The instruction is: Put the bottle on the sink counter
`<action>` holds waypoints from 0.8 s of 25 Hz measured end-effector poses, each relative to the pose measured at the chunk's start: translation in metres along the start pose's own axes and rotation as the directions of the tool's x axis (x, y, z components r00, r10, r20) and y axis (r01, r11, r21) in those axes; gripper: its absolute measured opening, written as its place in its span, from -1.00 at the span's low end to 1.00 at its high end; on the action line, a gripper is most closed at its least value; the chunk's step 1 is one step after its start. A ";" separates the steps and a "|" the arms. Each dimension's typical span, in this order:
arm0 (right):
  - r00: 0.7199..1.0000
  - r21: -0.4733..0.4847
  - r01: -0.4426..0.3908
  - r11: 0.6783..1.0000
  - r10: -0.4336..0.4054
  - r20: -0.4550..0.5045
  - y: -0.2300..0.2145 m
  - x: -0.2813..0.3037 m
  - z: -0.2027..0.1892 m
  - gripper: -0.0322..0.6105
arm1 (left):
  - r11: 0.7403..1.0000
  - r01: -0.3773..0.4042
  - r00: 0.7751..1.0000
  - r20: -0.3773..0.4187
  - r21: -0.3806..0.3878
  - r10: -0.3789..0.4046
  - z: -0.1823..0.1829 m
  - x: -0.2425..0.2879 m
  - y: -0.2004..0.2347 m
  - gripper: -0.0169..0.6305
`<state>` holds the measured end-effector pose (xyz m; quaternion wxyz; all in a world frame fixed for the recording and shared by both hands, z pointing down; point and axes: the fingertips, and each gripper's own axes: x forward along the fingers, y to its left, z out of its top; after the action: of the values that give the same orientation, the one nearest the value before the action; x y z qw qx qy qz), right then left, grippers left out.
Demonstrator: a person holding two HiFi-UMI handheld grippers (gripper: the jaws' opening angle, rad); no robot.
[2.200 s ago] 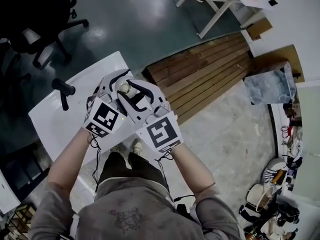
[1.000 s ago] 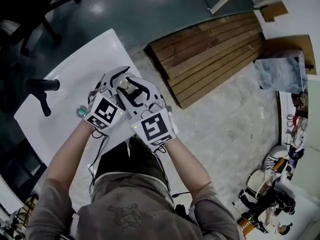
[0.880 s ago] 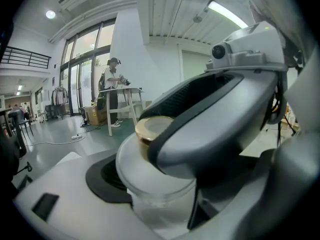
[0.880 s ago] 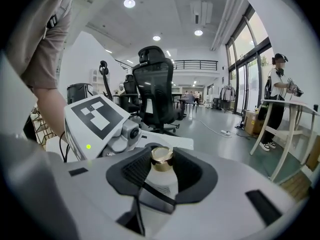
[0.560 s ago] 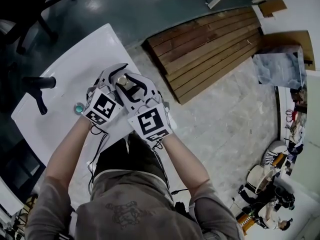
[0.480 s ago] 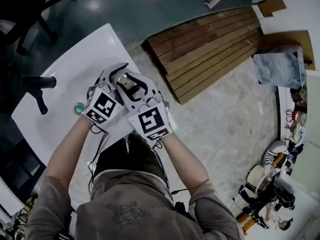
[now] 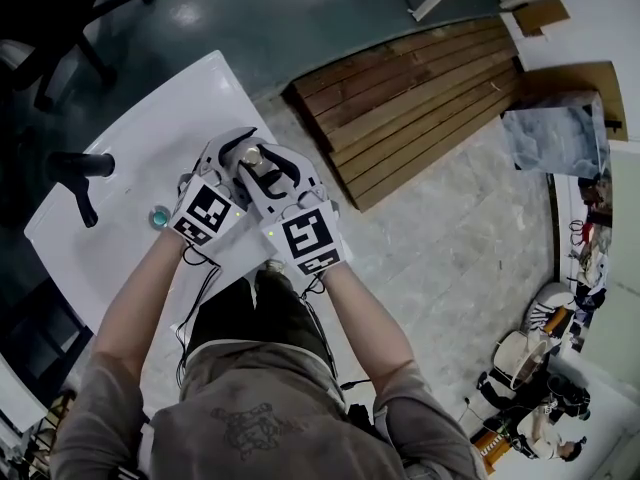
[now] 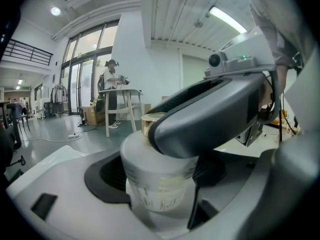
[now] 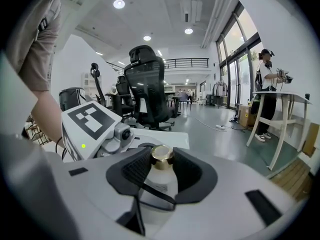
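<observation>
A small frosted white bottle (image 8: 150, 176) with a gold cap (image 9: 162, 155) is held up between both grippers, over the near edge of a white table (image 7: 140, 138). My left gripper (image 8: 160, 189) is shut on the bottle's body, its dark pads on either side. My right gripper (image 9: 162, 170) comes in from the other side, and its black pads close round the cap and neck. In the left gripper view one of the right gripper's fingers (image 8: 210, 114) lies across the bottle's top. From the head view only the cap (image 7: 251, 155) shows between the two grippers.
On the table lie a small teal round thing (image 7: 158, 216) and a black handle-shaped object (image 7: 78, 168). A pallet of wooden planks (image 7: 420, 88) lies on the floor to the right. Office chairs (image 9: 147, 84) stand beyond the table. A person stands at a far white table (image 9: 280, 109).
Both grippers stay together round the bottle at about the same spot over the table edge. The right gripper's marker cube has turned slightly.
</observation>
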<state>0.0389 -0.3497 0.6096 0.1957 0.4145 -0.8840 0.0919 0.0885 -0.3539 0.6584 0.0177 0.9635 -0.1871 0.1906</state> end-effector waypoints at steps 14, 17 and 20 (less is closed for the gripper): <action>1.000 -0.004 0.005 1.000 -0.005 -0.004 -0.003 0.000 0.000 -0.47 | 0.993 -0.066 0.997 0.029 -0.101 0.070 -0.016 -0.044 0.005 0.06; 1.000 -0.018 0.028 0.999 -0.028 -0.009 -0.008 -0.001 0.001 -0.42 | 0.991 -0.087 0.996 0.008 -0.105 0.089 -0.015 -0.052 0.005 0.06; 0.998 -0.070 0.050 0.996 -0.052 -0.029 -0.009 0.000 0.002 -0.38 | 0.987 -0.117 0.993 -0.002 -0.107 0.117 -0.012 -0.060 0.007 0.06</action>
<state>0.0453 -0.3560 0.6075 0.2255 0.4283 -0.8728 0.0626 0.0296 -0.3379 0.6471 0.0578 0.9489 -0.2534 0.1790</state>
